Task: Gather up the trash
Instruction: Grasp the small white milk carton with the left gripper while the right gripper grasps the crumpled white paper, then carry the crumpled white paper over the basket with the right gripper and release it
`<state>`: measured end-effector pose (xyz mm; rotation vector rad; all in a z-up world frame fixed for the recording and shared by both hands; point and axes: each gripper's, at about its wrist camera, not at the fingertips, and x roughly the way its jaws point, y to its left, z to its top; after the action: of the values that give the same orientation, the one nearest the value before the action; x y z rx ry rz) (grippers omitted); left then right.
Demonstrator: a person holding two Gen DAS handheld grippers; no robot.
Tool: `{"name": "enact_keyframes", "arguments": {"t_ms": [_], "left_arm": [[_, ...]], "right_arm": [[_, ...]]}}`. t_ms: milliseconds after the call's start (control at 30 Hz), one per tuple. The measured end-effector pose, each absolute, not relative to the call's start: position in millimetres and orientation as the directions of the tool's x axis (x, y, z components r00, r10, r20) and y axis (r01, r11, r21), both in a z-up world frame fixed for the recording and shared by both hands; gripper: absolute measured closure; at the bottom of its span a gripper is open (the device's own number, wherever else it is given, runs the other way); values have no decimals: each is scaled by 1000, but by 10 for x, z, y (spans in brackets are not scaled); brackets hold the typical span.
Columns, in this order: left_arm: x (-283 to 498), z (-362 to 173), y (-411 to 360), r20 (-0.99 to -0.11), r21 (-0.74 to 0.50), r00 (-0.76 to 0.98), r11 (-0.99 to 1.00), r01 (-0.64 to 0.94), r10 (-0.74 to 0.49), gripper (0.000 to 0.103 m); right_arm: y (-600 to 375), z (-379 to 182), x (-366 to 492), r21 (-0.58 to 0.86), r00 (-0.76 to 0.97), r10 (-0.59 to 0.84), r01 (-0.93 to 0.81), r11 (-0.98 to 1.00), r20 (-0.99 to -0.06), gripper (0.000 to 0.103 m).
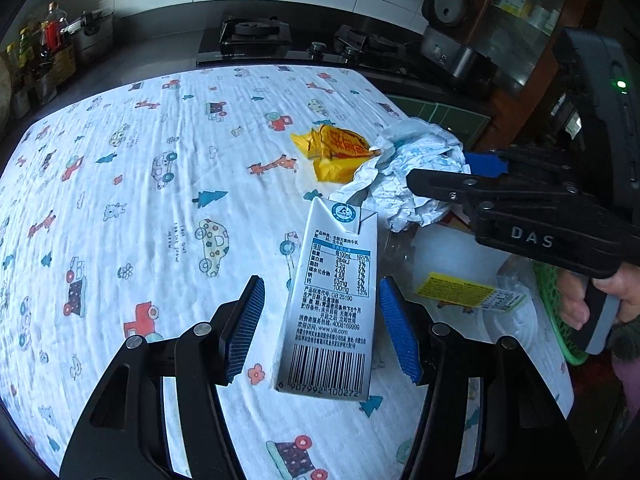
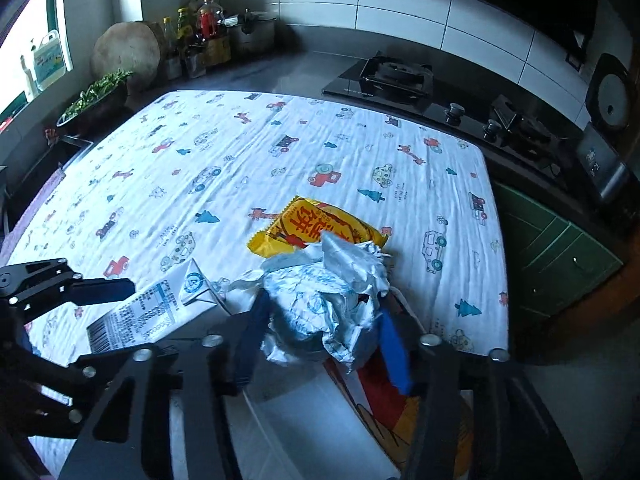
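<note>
Trash on table: one milk carton [image 1: 332, 304], one yellow wrapper [image 2: 316, 228], one crumpled paper [image 2: 328, 300].

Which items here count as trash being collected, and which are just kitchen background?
Trash for the job:
- milk carton, between the left gripper's open jaws
- crumpled white wrapper, in the right gripper
- yellow snack packet
- clear plastic bottle

Just lying about:
- gas stove
- condiment bottles
- bowl of greens
- rice cooker
</note>
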<state>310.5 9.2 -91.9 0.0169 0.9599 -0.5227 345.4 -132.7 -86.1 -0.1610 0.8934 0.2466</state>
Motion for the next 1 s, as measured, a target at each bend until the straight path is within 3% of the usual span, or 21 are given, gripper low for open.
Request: {"name": "enact_keyframes", "arguments": {"t_ms": [333, 467, 533, 1000], "left_arm": [[3218, -1008, -8, -789, -226, 433, 862, 454, -436, 44], [3249, -1021, -41, -789, -226, 432, 860, 457, -437, 48], [3251, -1028, -55, -789, -224, 432, 859, 460, -437, 58], [2958, -845, -11, -767, -188, 483, 869, 458, -421, 61]], "right_arm": [[-1410, -684, 3299, 71, 636, 222, -254, 965, -739, 71], [-1443, -567, 3207, 87, 660, 230, -243, 966, -715, 72], [-1466, -514, 3145, 92, 671, 232, -238, 967, -704, 72], [-1724, -291, 2581, 118, 727, 228, -199, 973, -647, 72]]}}
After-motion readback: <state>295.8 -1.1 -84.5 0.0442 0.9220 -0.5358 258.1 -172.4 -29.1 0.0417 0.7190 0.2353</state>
